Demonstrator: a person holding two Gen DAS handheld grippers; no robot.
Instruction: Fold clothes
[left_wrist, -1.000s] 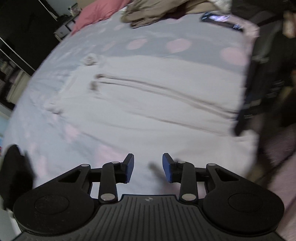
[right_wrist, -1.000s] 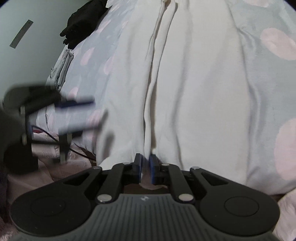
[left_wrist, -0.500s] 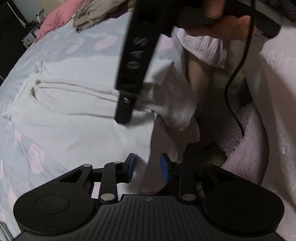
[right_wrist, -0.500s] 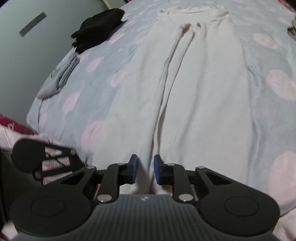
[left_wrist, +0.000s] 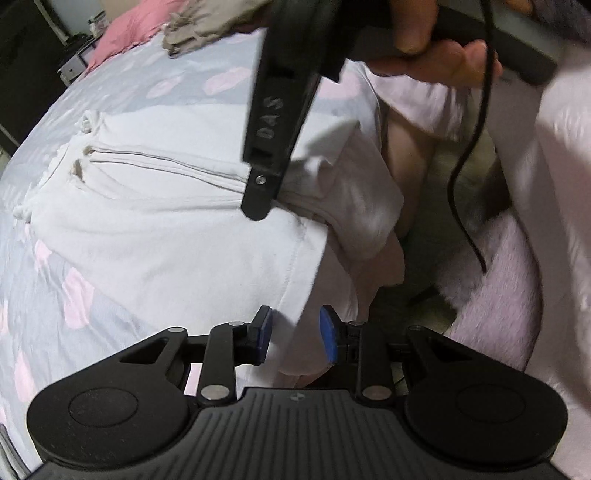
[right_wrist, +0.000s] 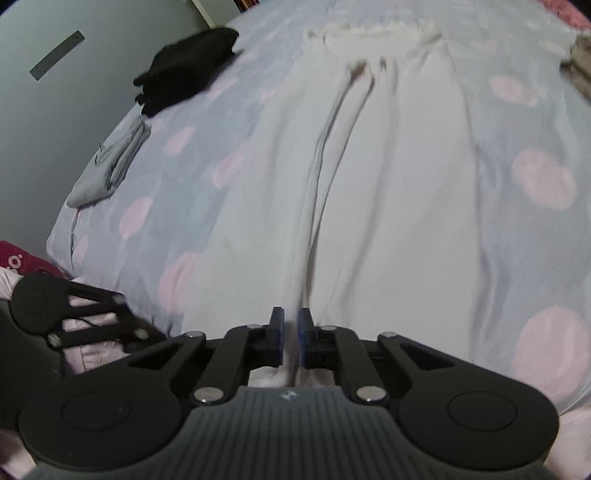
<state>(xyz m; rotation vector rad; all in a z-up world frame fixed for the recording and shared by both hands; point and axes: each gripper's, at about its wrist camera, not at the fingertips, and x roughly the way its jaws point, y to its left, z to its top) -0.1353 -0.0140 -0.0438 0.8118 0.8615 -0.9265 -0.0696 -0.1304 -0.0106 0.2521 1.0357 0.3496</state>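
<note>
White knit garment (left_wrist: 155, 221) spread flat on lilac bedcover with pink spots (right_wrist: 177, 192), long axis running straight away from right gripper (right_wrist: 291, 343), near hem draped over bed edge. Right gripper closing, fold of hem between blue pads; left gripper (left_wrist: 295, 338) partly open, hem corner lying between its fingers, unpinched, so nearer the untaken corner. Raised lettering "OAS" legible on right gripper's black finger.

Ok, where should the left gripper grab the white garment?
Its near hem corner, beside the stitched side seam, where the white garment droops over the edge of the bed. Bring the left gripper in from that side, open jaws straddling the free edge.
</note>
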